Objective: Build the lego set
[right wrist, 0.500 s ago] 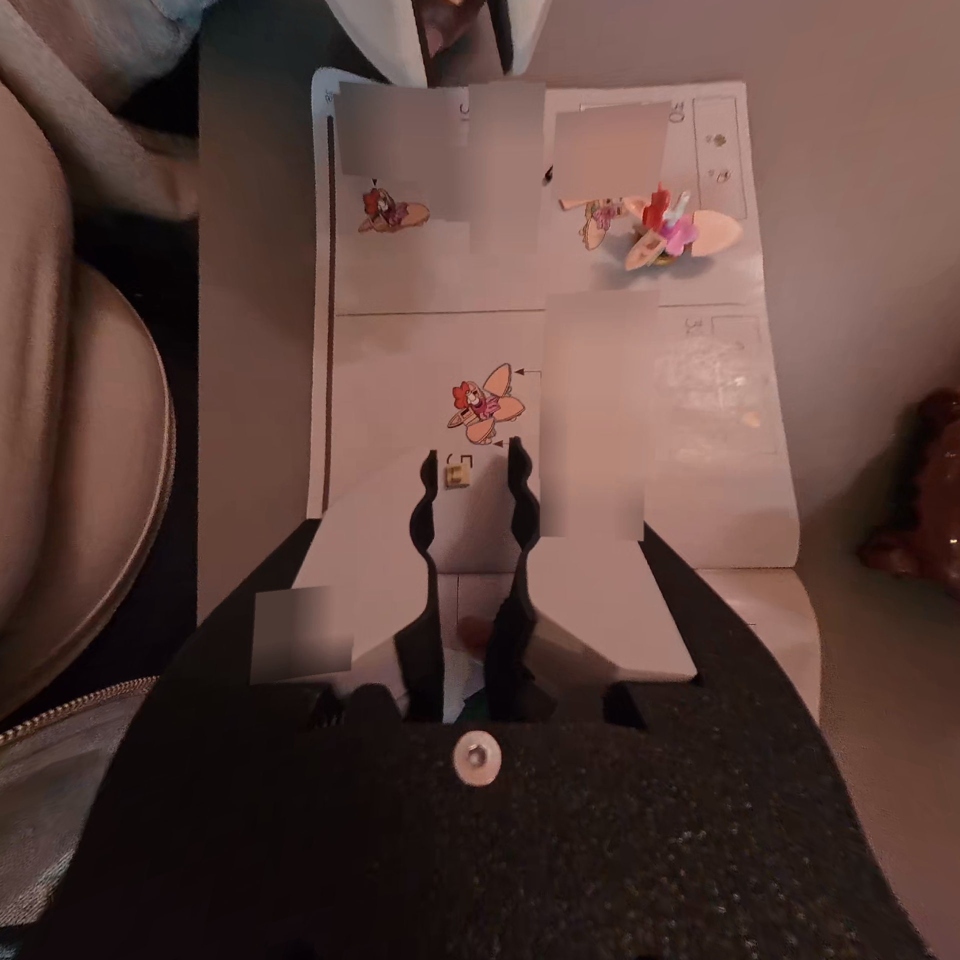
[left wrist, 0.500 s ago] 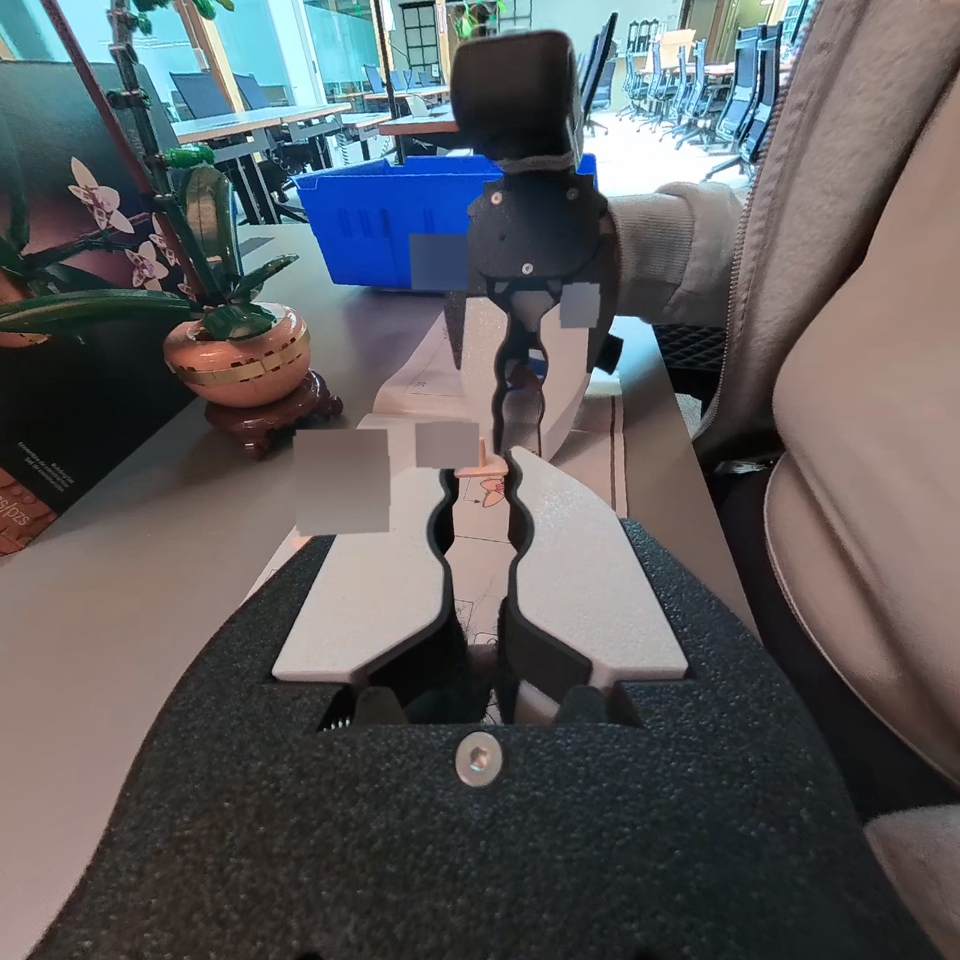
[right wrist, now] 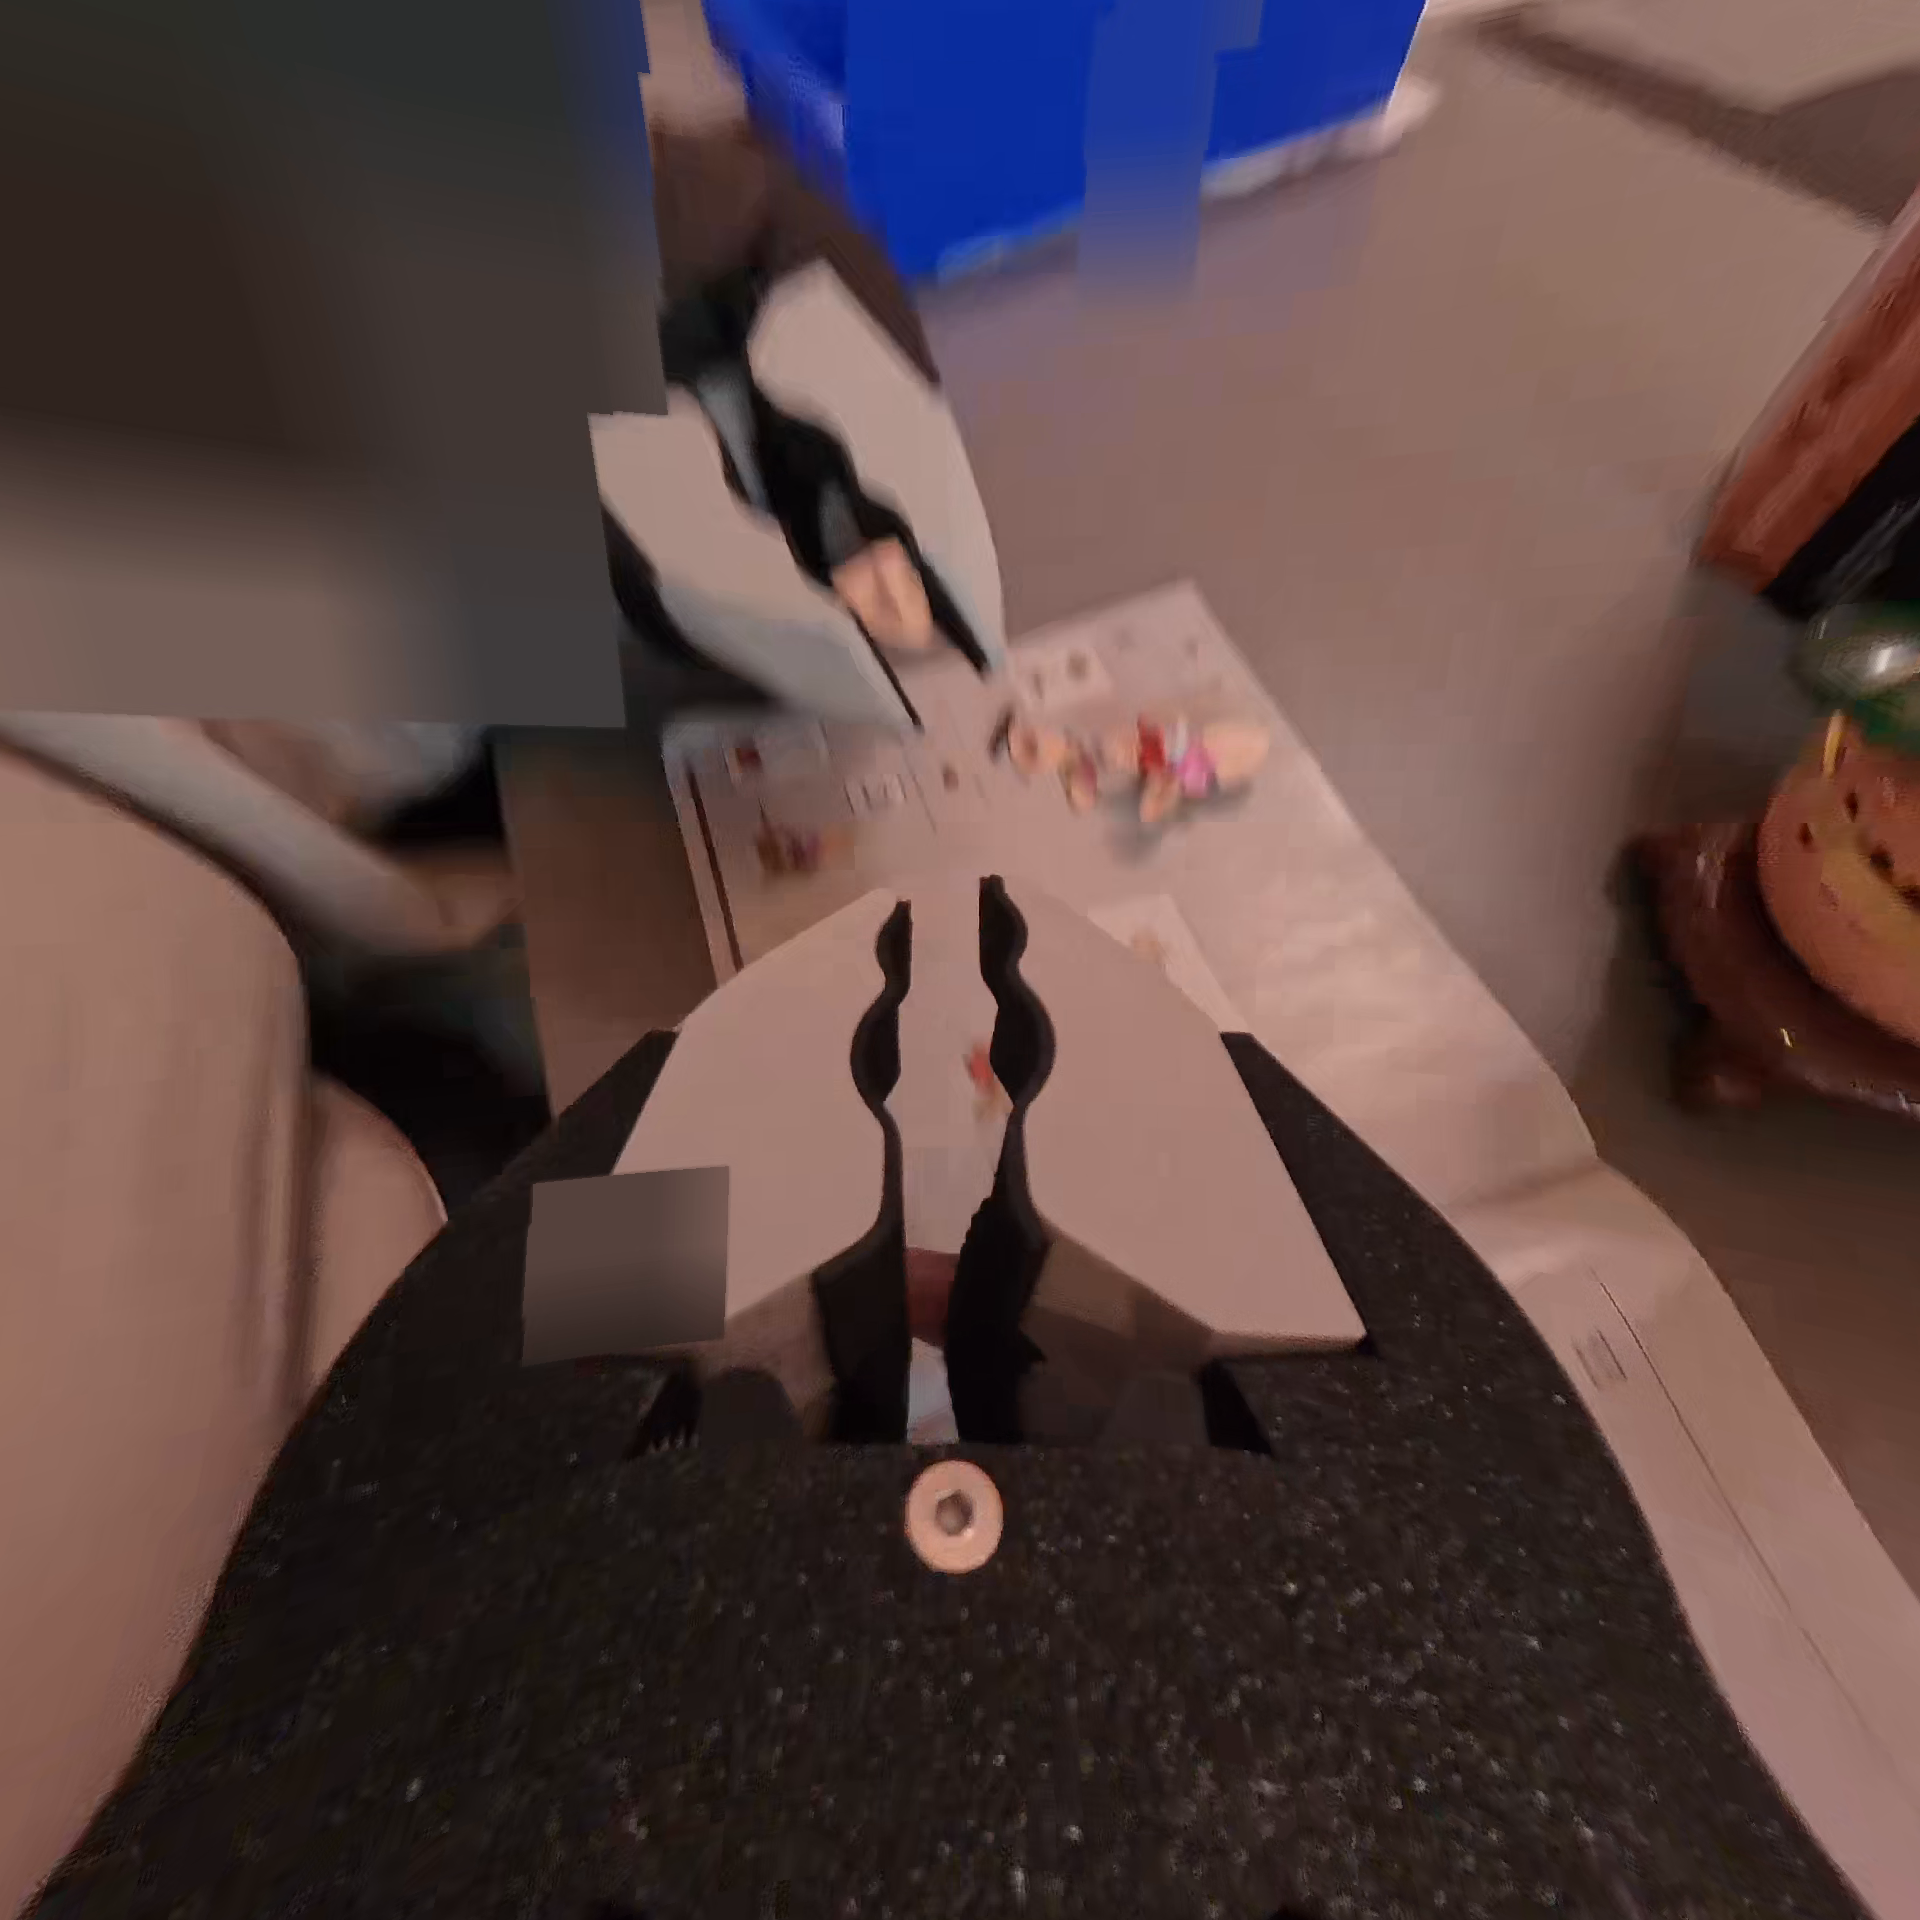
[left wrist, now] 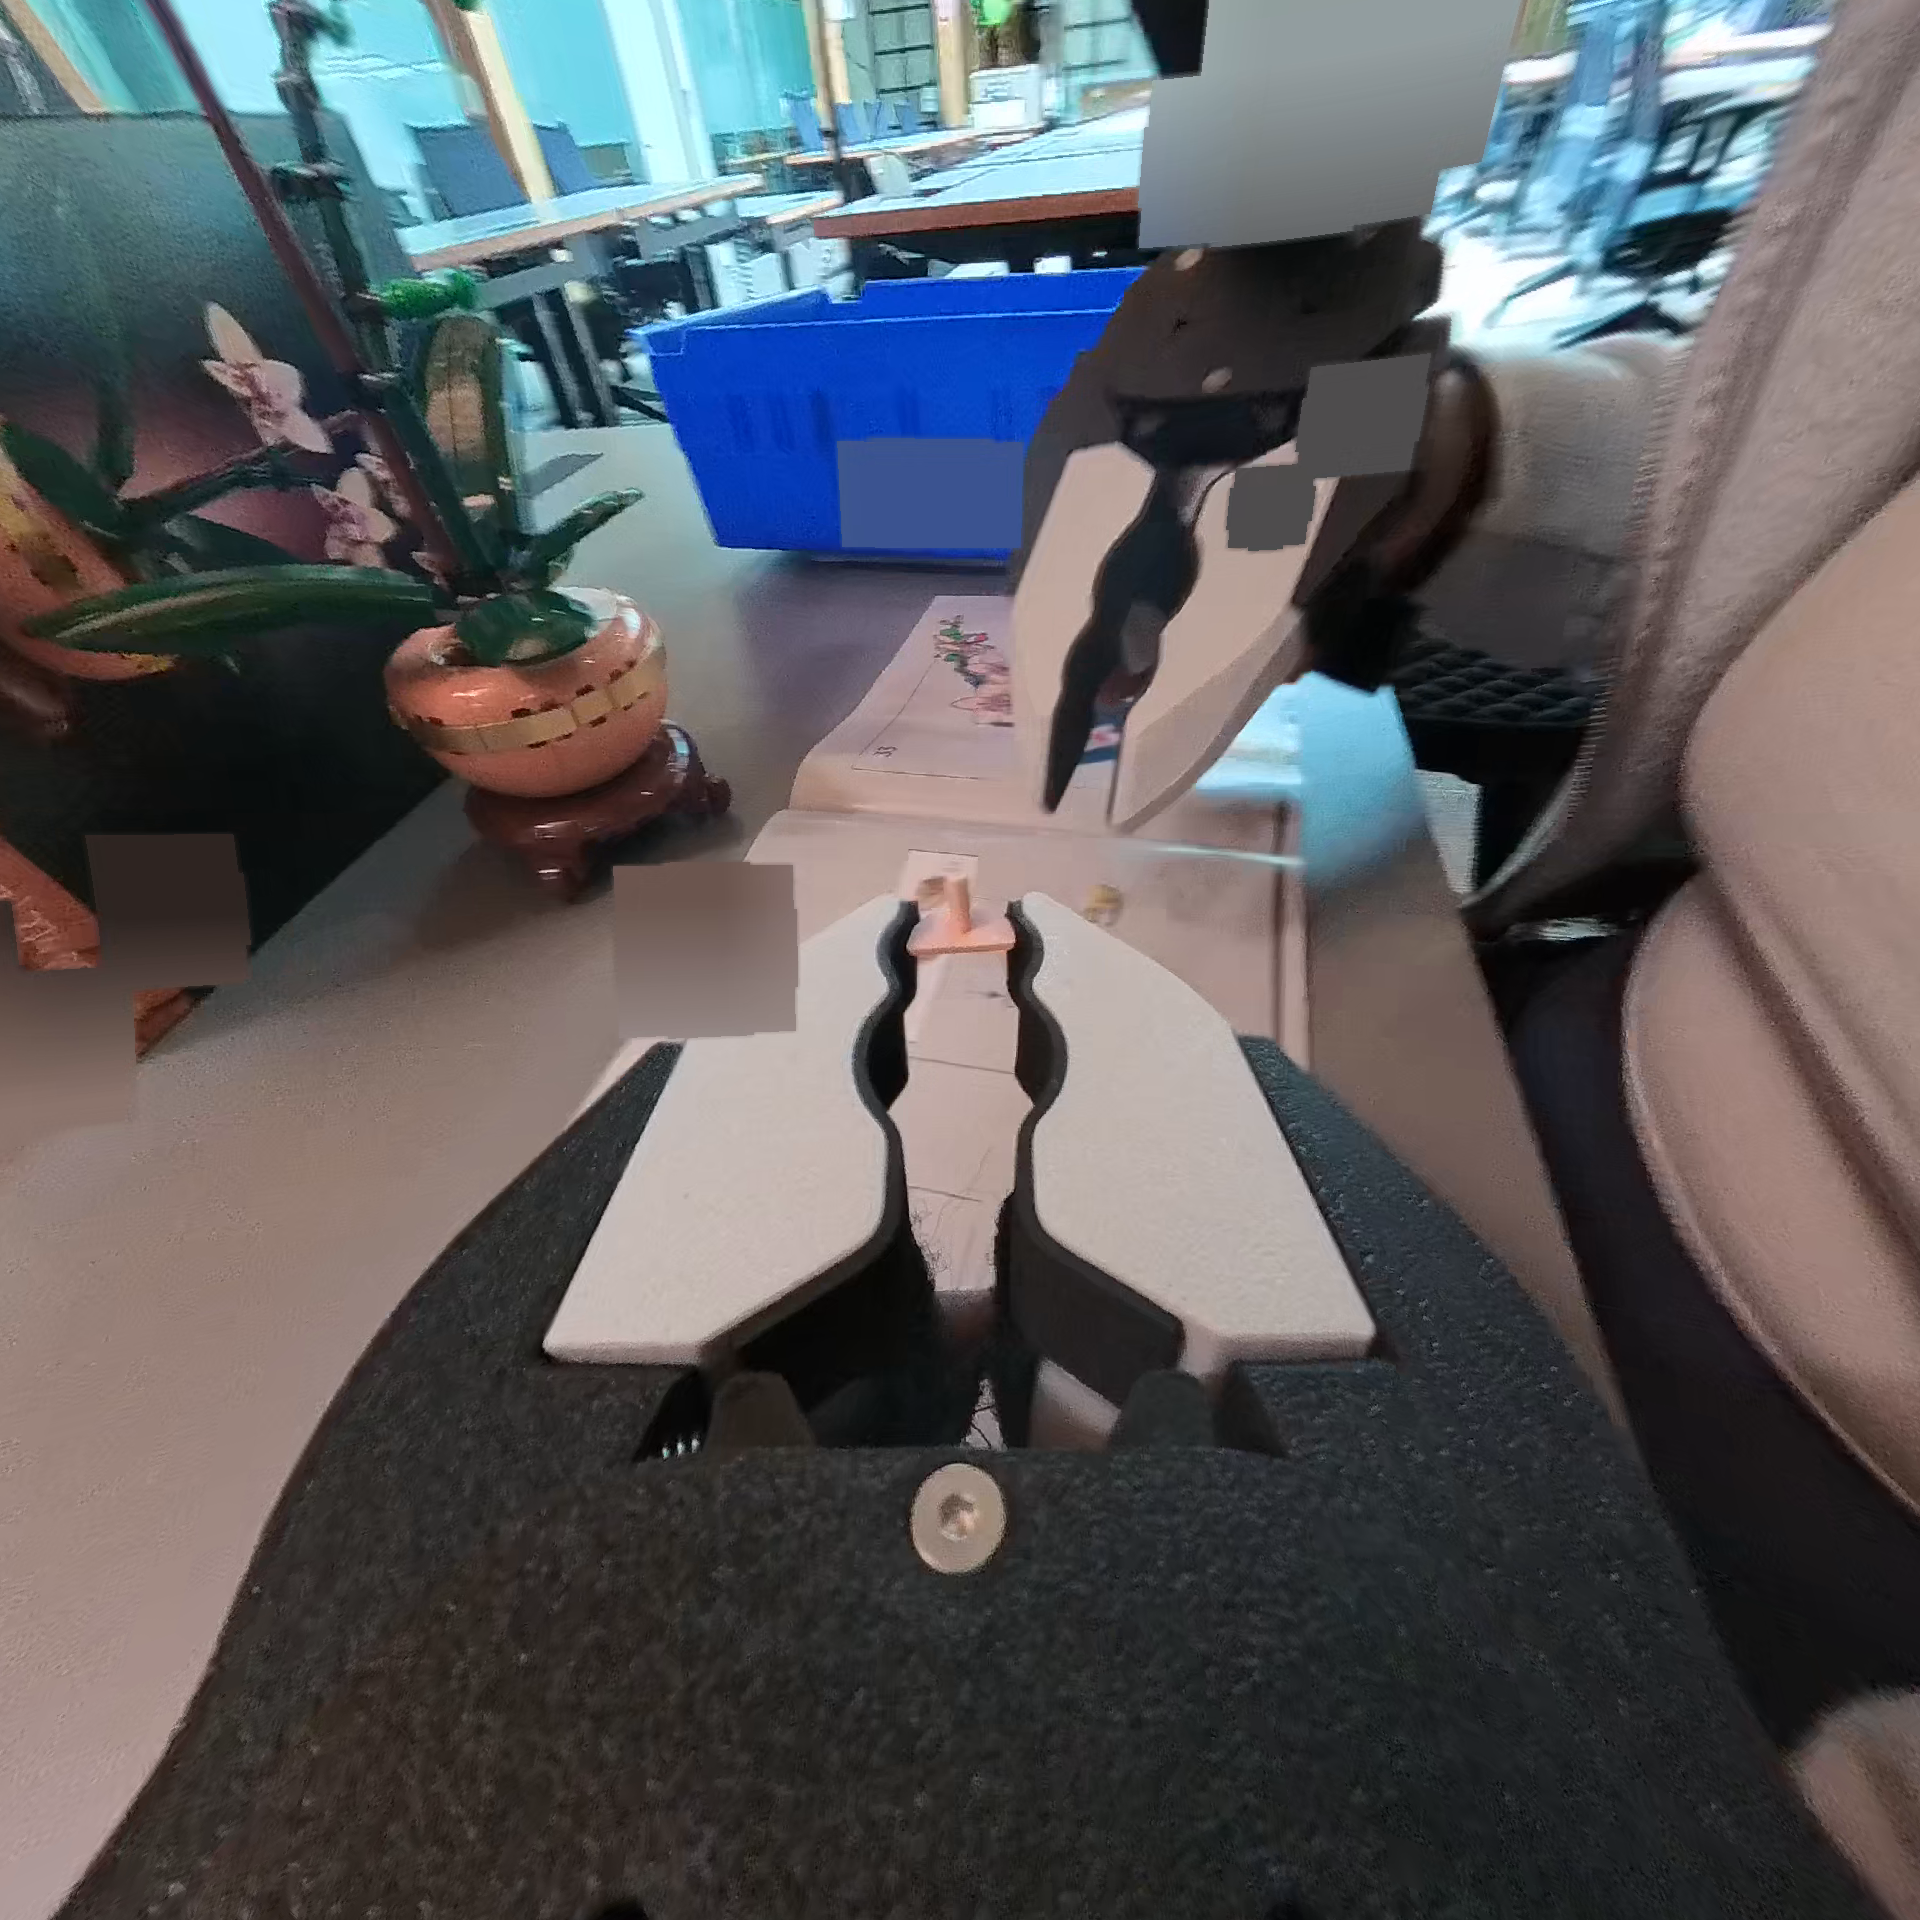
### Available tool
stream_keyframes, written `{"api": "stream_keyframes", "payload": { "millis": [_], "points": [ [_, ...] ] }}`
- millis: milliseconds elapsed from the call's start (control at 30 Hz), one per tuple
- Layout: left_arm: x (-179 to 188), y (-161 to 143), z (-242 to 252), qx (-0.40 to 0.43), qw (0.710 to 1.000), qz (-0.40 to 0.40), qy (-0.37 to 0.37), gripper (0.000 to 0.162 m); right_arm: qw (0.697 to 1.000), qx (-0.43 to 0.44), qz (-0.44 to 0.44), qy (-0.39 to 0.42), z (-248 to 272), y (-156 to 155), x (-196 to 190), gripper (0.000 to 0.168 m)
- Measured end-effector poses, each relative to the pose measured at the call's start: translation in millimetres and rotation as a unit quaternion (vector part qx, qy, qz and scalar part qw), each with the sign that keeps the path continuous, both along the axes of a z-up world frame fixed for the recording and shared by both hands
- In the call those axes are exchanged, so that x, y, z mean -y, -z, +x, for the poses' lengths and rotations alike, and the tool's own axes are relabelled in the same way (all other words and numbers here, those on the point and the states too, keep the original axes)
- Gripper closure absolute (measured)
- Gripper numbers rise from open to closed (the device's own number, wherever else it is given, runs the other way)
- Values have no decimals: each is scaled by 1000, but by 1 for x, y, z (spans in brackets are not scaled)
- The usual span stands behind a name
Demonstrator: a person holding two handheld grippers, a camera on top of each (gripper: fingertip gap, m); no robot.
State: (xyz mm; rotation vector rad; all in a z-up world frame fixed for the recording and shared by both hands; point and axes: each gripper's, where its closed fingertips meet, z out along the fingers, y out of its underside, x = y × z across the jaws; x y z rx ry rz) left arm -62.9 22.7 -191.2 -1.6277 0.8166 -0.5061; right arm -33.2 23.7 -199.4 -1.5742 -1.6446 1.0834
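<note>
A page number — perhaps — marks the instruction booklet [left wrist: 940, 727].

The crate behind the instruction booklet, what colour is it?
Bright blue. The crate shows best in the left wrist view.

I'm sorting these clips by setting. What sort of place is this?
Most likely an open-plan office. Behind the grey table stand rows of long desks with office chairs and glass partitions. A blue plastic crate sits at the table's far end.
</note>
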Motion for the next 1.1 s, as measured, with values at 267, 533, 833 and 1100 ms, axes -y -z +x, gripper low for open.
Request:
{"api": "stream_keyframes", "payload": {
  "millis": [267,533,833,1100],
  "points": [
    [-32,-24,-28,-153,939,167,-258,146,990,-111,1,87,-59,-48,-9,161],
    [-30,-33,-38,-246,886,221,-325,146,989,-107,15,101,-66,-46,-5,162],
    [-27,-39,-35,-306,852,260,-336,146,988,-121,10,98,-67,-49,-2,165],
    [-26,-36,-29,-297,864,258,-313,144,990,-117,57,47,-63,-48,2,166]
  ]
}}
